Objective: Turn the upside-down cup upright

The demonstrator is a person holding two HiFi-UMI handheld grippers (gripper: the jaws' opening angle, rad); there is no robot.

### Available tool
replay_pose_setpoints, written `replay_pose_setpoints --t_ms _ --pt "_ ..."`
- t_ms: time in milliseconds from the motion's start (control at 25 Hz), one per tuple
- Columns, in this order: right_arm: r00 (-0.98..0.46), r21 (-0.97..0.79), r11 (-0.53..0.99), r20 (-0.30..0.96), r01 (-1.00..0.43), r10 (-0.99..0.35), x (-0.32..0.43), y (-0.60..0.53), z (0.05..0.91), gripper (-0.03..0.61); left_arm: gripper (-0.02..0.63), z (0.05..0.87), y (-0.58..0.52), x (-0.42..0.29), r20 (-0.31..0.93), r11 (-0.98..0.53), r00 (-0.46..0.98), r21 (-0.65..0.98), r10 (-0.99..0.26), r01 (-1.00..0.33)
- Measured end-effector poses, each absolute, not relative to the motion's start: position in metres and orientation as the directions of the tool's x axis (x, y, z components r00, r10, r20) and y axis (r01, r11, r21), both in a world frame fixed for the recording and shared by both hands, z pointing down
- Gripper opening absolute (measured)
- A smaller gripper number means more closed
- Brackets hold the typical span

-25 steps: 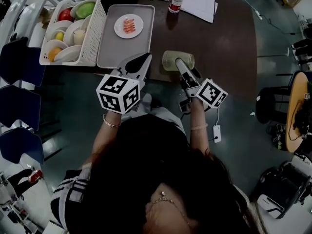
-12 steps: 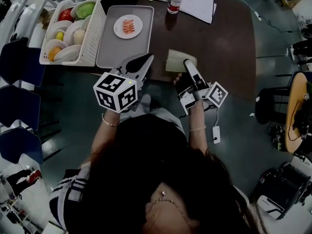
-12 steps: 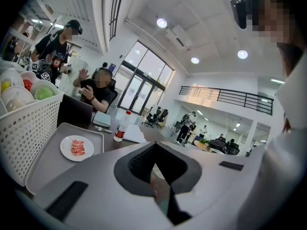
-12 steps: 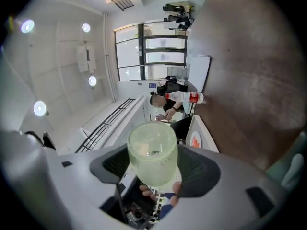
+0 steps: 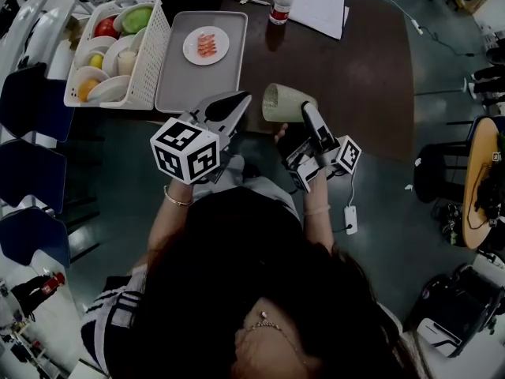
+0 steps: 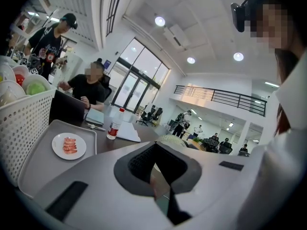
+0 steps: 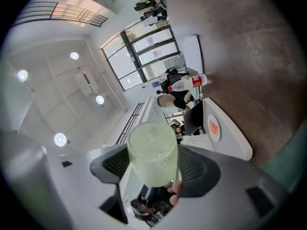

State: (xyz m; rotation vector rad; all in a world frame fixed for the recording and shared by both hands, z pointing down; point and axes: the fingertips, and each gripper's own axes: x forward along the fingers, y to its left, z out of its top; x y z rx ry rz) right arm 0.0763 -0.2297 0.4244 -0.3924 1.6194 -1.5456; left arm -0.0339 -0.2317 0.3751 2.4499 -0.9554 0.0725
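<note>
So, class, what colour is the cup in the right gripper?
The cup is pale, see-through green; the right gripper view shows it best.

The person holds a gripper in each hand, and both arms reach forward. The left gripper (image 5: 241, 99) is over the near edge of the table (image 5: 371, 77) and points a little down. Its jaws are closed tight with nothing between them. The right gripper (image 5: 306, 115) is near it at the same edge and tips a little up. Its jaws squeeze the cup (image 5: 282, 101) from both sides.
</note>
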Motion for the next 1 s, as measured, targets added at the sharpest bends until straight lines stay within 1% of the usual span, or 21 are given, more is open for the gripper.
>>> replay_pose_setpoints --t_ms 240,440,640,760,880,1000 --pt "-0.593 -0.899 0.216 -0.416 0.380 -0.689 0.076 -0.228 0.415 0.324 0.003 0.370 -0.229 -0.029 0.187 -0.651 0.785 0.464 -0.591 -0.601" --pt "-0.573 -0.883 0.212 -0.439 0.420 -0.693 0.079 -0.229 0.418 0.324 0.052 0.366 -0.229 -0.031 0.156 -0.659 0.796 0.482 -0.584 -0.578" --pt "-0.568 -0.871 0.216 -0.457 0.441 -0.684 0.079 -0.229 0.417 0.324 0.142 0.365 -0.224 -0.024 0.138 -0.697 0.841 0.498 -0.523 -0.515" --pt "-0.569 -0.866 0.221 -0.468 0.449 -0.676 0.078 -0.229 0.415 0.324 0.216 0.366 -0.218 -0.016 0.137 -0.724 0.874 0.509 -0.466 -0.466" --pt "-0.575 -0.864 0.223 -0.472 0.451 -0.668 0.075 -0.228 0.412 0.324 0.305 0.366 -0.213 -0.007 0.143 -0.741 0.898 0.520 -0.415 -0.425" --pt "-0.581 -0.861 0.225 -0.479 0.455 -0.658 0.073 -0.227 0.410 0.324 0.340 0.368 -0.211 0.002 0.160 -0.751 0.910 0.519 -0.383 -0.407"
